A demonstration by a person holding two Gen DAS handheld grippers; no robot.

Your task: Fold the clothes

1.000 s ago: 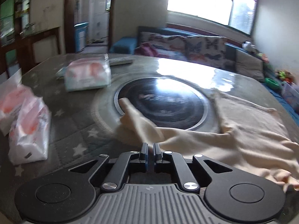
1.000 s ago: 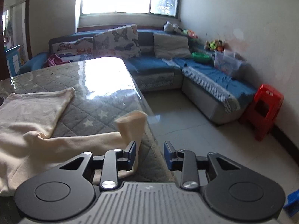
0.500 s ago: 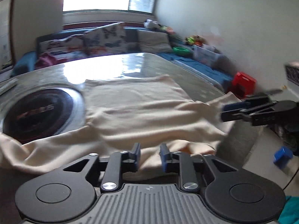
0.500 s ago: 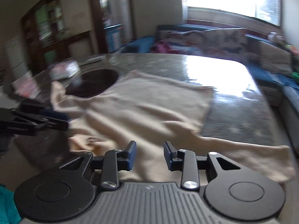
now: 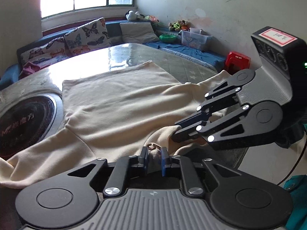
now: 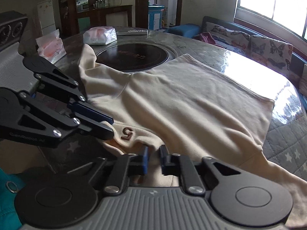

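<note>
One cream shirt (image 5: 122, 103) is lying spread across the worktop (image 5: 184, 67), its collar overhanging the near edge. Two hand-held grippers, left (image 5: 153, 160) and right (image 6: 153, 157), are each pinching that collar edge, side by side.

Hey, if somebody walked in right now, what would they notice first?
A big cream sweatshirt spread over the round table, one sleeve reaching the dark round hotplate sunk in its middle. At the near edge, both tongs, left and right, pinch the collar on either side of a brown embroidered mark.
</note>
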